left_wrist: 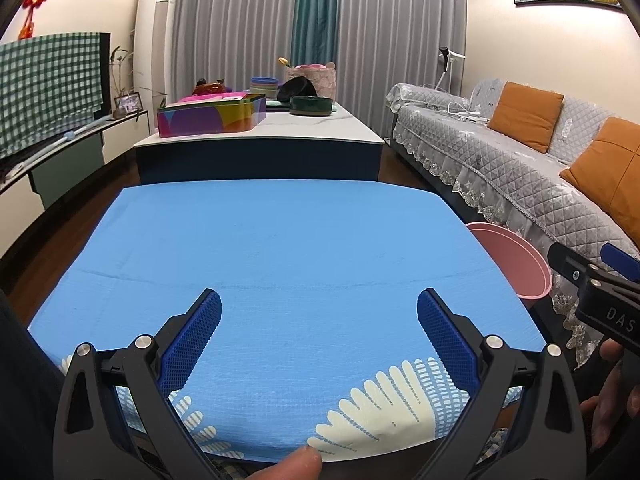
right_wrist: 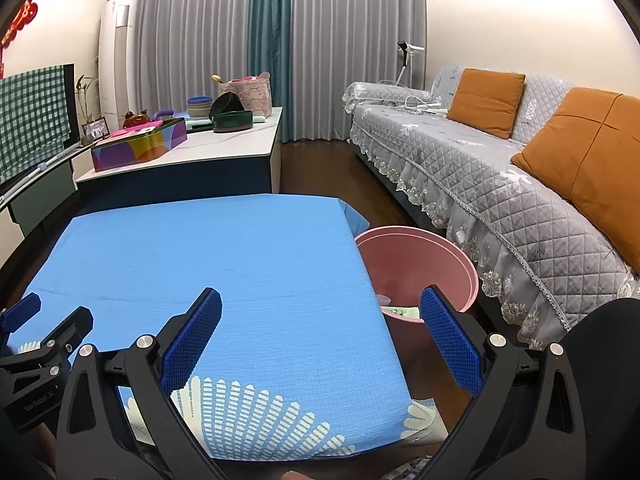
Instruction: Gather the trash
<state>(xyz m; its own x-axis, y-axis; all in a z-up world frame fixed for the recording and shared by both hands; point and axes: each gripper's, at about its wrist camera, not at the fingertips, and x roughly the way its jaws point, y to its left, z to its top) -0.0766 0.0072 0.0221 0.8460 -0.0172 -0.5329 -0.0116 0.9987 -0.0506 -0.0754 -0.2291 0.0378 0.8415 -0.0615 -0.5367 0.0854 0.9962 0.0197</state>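
Note:
A table covered in a blue cloth [left_wrist: 280, 264] fills the near view, and it also shows in the right wrist view [right_wrist: 224, 256]. A pink bin [right_wrist: 424, 264] stands on the floor at the table's right edge, with some small scraps at its bottom; its rim shows in the left wrist view [left_wrist: 516, 260]. My left gripper [left_wrist: 319, 316] is open and empty above the near part of the cloth. My right gripper [right_wrist: 320, 316] is open and empty over the table's right front corner, beside the bin. No loose trash shows on the cloth.
A grey quilted sofa [right_wrist: 500, 168] with orange cushions [right_wrist: 486, 100] runs along the right. A white-topped coffee table [left_wrist: 260, 136] behind carries a colourful box [left_wrist: 212, 118], bowls and a basket. A TV cabinet [left_wrist: 52, 160] stands at the left.

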